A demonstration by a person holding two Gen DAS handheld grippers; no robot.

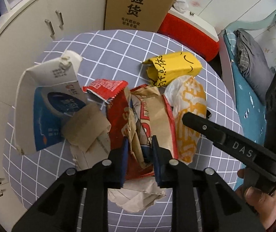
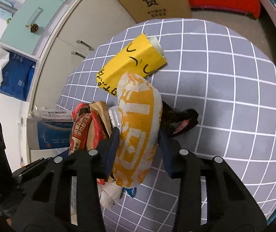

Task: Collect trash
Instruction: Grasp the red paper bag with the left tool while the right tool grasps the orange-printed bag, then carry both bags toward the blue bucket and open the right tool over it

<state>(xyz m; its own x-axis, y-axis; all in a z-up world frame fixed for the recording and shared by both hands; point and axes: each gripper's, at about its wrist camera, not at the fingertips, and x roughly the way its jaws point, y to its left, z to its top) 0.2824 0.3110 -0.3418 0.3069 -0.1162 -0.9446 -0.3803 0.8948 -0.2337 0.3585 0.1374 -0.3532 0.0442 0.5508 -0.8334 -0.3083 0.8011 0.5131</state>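
We find the left tool [image 1: 139, 150] pinching the crumpled red-and-brown paper bag [image 1: 147, 119] mid-heap on the checked table [image 2: 225, 96]. The right tool [image 2: 138, 145] grips the orange-and-white wrapper [image 2: 138, 135], just right of that bag.

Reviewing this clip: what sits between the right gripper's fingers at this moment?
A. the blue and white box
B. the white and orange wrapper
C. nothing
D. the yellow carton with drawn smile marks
B: in the right wrist view the right gripper has both blue pads pressing the sides of the white and orange wrapper.
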